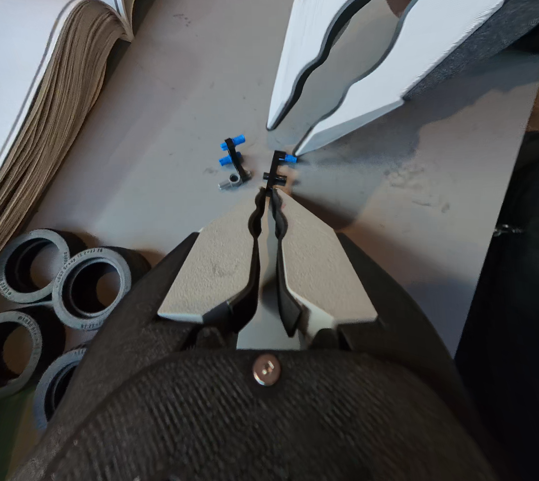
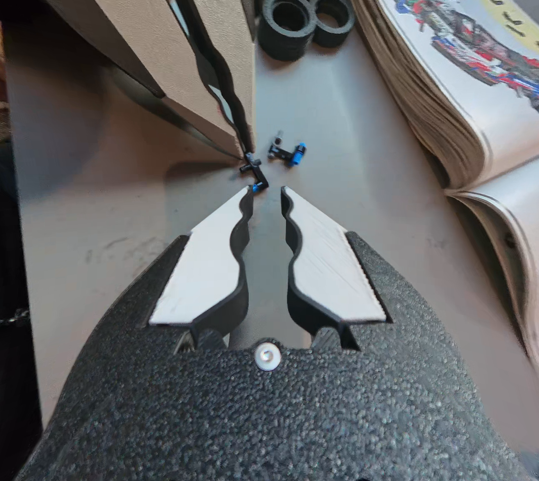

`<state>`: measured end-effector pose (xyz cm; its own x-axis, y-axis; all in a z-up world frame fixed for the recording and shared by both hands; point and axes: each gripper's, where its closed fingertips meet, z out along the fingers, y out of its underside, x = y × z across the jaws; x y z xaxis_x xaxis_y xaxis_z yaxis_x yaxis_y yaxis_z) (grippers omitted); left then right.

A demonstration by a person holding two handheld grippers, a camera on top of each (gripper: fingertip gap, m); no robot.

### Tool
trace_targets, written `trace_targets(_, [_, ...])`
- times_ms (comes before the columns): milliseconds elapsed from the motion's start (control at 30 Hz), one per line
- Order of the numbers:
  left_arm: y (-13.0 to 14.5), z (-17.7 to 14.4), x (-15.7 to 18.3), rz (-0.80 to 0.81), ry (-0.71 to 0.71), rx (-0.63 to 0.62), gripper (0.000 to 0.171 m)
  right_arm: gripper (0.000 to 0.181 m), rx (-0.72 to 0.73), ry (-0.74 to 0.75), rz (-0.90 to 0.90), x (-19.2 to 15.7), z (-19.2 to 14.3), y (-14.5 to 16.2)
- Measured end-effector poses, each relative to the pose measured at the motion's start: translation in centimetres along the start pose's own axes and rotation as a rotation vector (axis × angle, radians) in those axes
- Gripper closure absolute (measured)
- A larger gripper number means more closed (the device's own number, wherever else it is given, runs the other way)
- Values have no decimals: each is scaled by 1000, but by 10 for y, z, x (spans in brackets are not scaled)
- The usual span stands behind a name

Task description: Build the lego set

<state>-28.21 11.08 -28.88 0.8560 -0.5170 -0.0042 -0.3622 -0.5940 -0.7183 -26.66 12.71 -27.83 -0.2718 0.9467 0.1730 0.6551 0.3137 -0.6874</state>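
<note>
Between the two tongs, low over the grey bench point(image 1: 163, 105), sits the work. Left tongs point(image 1: 267, 190) are clenched on the near end of a thin black beam point(image 1: 274, 171), which juts forward from the tips with a black pin through its middle and a blue pin point(image 1: 290, 158) at its far end; gripping one end seems meant to steady the beam and leave that far end free. Right tongs point(image 2: 266, 188) are released, jaws apart, one tip just beside the blue pin, probably to press it home or to take it. Just past the beam, a second assembly point(image 1: 233, 162) lies loose on the bench: a black beam with two blue pins and a grey connector, likely parked within reach for joining next. Farther off, black tyres point(image 2: 294, 21) cluster to one side, and the thick manual point(image 2: 455, 64) lies open, likely for checking steps.
</note>
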Motion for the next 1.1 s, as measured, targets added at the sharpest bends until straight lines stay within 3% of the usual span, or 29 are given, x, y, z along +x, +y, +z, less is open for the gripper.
trace_targets(200, [-9,9,-4,-102,-77,2,168,163,-31,55,5,21,-9,13])
trace_targets(300, [-6,5,1,-105,-79,0,151,163,-18,63,7,23,-10,12])
trace_targets(400, [-2,0,4,-103,-59,-5,148,163,5,38,6,17,-9,6])
trace_targets(600, [2,-15,-25,-106,-124,-7,142,162,-22,54,-37,22,0,3])
trace_targets(767, [3,-17,-36,-133,-118,38,139,160,60,5,96,27,-4,-5])
trace_targets(900, [11,-19,-49,-115,-233,18,133,156,43,86,137,44,-10,3])
trace_targets(1100, [12,-24,-54,-94,-320,24,144,156,26,177,155,56,-12,10])
